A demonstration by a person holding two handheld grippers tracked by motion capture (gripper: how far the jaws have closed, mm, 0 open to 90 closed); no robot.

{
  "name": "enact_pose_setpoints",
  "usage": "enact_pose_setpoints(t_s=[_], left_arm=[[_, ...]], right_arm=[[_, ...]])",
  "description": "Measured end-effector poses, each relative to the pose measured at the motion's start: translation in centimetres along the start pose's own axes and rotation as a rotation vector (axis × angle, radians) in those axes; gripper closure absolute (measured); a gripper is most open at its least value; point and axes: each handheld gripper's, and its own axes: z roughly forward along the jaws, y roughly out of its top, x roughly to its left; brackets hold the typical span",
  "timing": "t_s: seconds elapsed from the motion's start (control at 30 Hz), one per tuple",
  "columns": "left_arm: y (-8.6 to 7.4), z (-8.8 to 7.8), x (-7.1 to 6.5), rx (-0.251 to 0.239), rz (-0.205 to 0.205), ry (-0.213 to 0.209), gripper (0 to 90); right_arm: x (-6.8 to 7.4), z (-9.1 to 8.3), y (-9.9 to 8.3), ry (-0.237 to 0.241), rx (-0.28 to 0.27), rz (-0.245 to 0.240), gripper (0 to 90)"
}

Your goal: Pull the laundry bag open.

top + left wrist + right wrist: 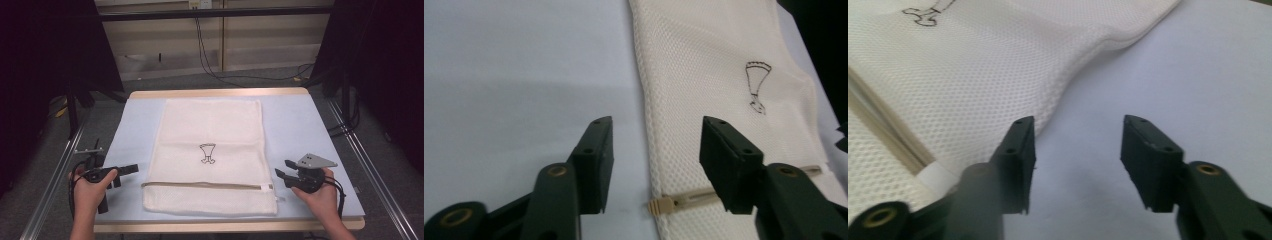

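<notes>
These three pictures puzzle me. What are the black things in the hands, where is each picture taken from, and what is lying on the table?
A person holds a pinching tool in each hand: the left tool and the right tool. The wide picture comes from a camera above the table. The other two come from cameras riding on the tools, looking along their black jaws. On the table lies a white mesh bag with a zipper and a small drawing. Both tools are open and hold nothing.

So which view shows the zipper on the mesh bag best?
The left gripper view: the zipper with its beige end lies close up between the open jaws. The high view shows it as a thin line; the right gripper view shows a blurred strip.
</notes>
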Motion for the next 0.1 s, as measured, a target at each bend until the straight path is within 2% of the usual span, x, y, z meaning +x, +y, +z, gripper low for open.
enact_pose_setpoints(t_s=[0.03, 0.1], left_arm=[[0.00, 0.23, -0.05, -0.013, 0.019, 0.018, 43.0], [0.00, 0.60, -0.11, -0.018, 0.033, 0.044, 39.9]], right_arm=[[-0.19, 0.03, -0.02, -0.007, -0.001, 0.002, 39.8], [-0.46, 0.08, -0.07, -0.027, -0.001, 0.015, 33.8]])
